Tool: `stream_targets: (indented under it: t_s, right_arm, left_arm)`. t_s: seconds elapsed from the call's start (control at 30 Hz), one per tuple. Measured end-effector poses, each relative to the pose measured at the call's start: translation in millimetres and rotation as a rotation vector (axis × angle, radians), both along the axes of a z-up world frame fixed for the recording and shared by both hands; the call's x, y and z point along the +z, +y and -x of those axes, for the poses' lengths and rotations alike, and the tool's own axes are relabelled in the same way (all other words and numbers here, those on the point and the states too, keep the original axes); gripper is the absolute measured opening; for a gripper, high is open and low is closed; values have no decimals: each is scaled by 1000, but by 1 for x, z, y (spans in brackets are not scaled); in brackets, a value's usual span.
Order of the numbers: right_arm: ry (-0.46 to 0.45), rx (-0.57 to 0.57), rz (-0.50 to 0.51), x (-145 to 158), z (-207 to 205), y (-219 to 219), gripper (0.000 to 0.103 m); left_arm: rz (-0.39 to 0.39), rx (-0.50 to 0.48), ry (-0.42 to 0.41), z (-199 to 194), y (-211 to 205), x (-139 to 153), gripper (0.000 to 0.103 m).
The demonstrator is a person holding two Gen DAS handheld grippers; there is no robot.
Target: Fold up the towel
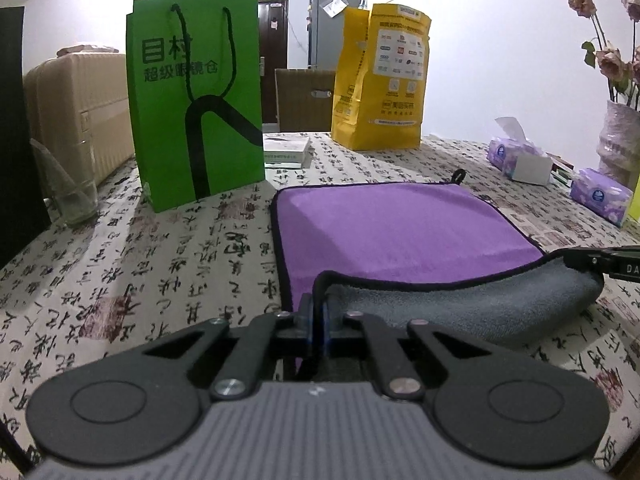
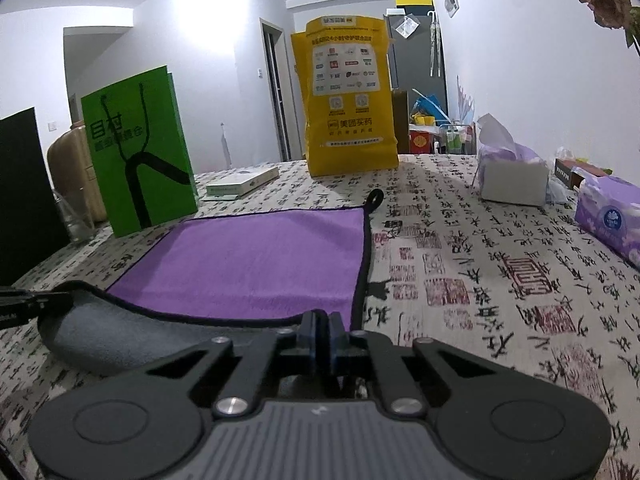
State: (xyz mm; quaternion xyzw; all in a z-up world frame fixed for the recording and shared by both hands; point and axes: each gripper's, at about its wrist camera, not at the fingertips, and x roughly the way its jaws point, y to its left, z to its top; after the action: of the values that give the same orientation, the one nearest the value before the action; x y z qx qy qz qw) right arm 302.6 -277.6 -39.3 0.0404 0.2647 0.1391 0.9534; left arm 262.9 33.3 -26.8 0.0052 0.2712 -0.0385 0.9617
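A purple towel (image 1: 396,232) with a grey underside and black trim lies on the patterned tablecloth; it also shows in the right wrist view (image 2: 256,264). My left gripper (image 1: 319,312) is shut on the towel's near left corner. My right gripper (image 2: 323,328) is shut on the near right corner. The near edge is lifted and curled over, so the grey underside (image 1: 460,308) faces up between the two grippers. The far edge lies flat, with a black hanging loop (image 2: 375,198) at its far right corner.
A green paper bag (image 1: 196,100) stands at the far left, a yellow bag (image 1: 380,80) behind the towel. A flat box (image 1: 286,152), a clear glass (image 1: 72,196), tissue packs (image 2: 612,220) and a vase of dried flowers (image 1: 616,140) stand around.
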Motion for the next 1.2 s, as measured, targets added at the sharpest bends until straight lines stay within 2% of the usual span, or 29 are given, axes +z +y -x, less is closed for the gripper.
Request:
stream_targets:
  t_s: [0.33,0.67,1.2]
  right_arm:
    - [-21,15,31,11,-34,6,6]
    - [-35,37,31,21,-85,11,6]
    - [6,58,-1,15,-181,12,5]
  left_arm:
    - [-11,4,-29,-30,3,7,5]
    - [-48,7,-79,-75,9,17,5]
    - [-53,12,-39,-153,17,12,5]
